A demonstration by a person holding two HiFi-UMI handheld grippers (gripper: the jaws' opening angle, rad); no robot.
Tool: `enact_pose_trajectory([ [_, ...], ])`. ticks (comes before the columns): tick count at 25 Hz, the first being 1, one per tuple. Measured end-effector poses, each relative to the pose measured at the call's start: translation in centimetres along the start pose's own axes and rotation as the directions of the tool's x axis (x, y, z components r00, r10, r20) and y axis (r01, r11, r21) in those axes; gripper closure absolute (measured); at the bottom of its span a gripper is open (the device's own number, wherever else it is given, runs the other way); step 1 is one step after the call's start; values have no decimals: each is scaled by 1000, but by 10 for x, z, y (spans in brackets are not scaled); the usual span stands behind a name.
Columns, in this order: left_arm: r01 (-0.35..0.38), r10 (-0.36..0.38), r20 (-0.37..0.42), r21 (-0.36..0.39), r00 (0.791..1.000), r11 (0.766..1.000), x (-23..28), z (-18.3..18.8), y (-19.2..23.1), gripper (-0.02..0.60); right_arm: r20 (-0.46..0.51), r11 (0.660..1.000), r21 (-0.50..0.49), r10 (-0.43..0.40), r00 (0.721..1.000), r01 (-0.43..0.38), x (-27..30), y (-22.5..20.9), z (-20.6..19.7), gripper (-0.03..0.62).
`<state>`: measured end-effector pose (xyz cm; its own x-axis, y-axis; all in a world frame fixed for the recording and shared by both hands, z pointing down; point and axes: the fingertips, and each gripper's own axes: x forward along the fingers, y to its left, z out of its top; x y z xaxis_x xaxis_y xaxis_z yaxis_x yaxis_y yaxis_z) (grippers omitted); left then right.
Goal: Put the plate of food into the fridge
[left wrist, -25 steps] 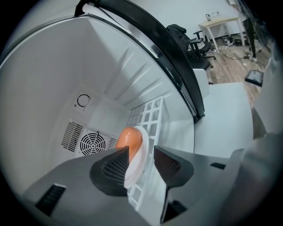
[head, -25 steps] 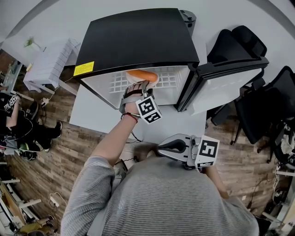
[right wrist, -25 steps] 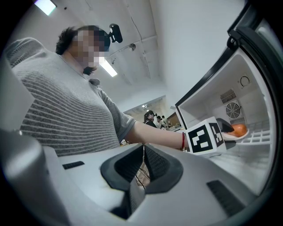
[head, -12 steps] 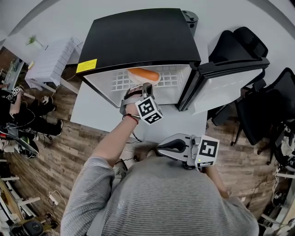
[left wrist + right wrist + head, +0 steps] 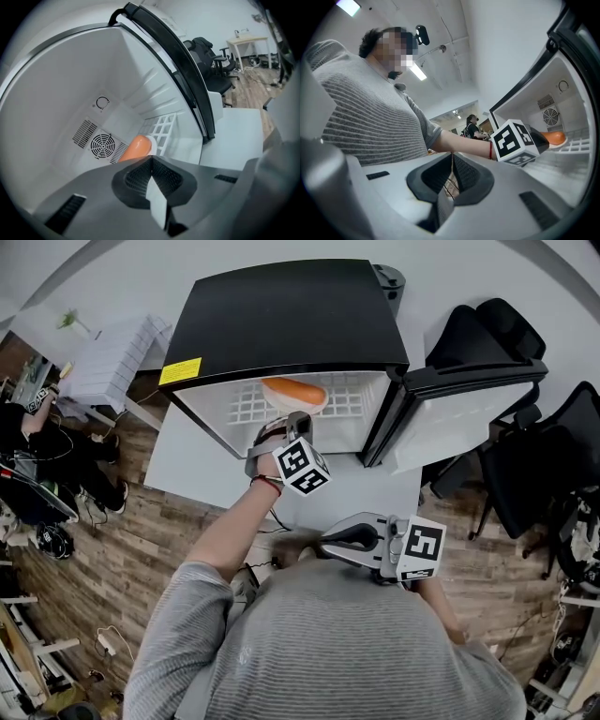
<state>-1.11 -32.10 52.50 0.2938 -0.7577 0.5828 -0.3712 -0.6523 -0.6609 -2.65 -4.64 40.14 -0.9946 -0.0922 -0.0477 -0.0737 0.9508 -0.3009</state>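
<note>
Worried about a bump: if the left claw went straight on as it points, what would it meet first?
Most likely the orange food on its plate on the fridge's wire shelf, right ahead of the shut left claw; depth is unclear.

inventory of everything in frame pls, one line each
fridge: 1, black top and white inside, on the table, door swung open to the right
yellow label: 1, fridge's front left corner
wire shelf: 1, white, inside the fridge
plate of food: 1, white plate with orange food, on the wire shelf
fan grille: 1, white, fridge's back wall
table: 1, light grey, under the fridge
office chairs: 2, black, right of the fridge
bystander: 1, dark clothes, far left on the wood floor
left gripper: grey, jaws shut and empty, in front of the plate
right gripper: grey, jaws shut and empty, by the torso
</note>
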Motion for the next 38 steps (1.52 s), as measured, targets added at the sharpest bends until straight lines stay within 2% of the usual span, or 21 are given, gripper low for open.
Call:
enact_pose_trajectory([
  [3, 26, -24, 24, -109, 999, 994, -5, -4, -4, 571, -3, 1000, -1, -1, 1000, 1, -1, 0, -1, 579],
  [6, 52, -35, 66, -260, 997, 964, -13, -6, -4, 571, -4, 1000, -3, 1, 1000, -1, -2, 1, -2, 579],
  [8, 76, -35, 113, -385, 993, 920, -22, -6, -3, 571, -4, 1000, -3, 1, 1000, -1, -2, 1, -3, 579],
  [10, 109, -34, 159, -492, 987, 864, -32, -7, -3, 571, -4, 1000, -3, -1, 1000, 1, -3, 2, -3, 579],
  [13, 170, -40, 231, -579, 972, 797, -46, -5, -9, 571, -3, 1000, -3, -1, 1000, 1, -4, 2, -4, 579],
  [15, 205, -45, 271, -601, 961, 772, -55, -2, -16, 571, -4, 1000, -3, -2, 1000, 2, -6, 2, -5, 579],
  [20, 244, -57, 308, -614, 950, 750, -69, 0, -33, 571, -8, 1000, -5, -1, 1000, 1, -9, 1, -7, 579],
  [23, 278, -71, 334, -628, 940, 727, -80, 3, -40, 571, -10, 1000, -3, -1, 1000, 1, -10, 1, -9, 579],
  [30, 321, -86, 376, -624, 923, 713, -109, 10, -57, 571, -26, 1000, 7, -5, 1000, 5, -15, -1, -15, 577],
  [38, 348, -109, 385, -633, 916, 691, -124, 13, -80, 571, -33, 1000, 11, -6, 999, 6, -20, -7, -18, 578],
])
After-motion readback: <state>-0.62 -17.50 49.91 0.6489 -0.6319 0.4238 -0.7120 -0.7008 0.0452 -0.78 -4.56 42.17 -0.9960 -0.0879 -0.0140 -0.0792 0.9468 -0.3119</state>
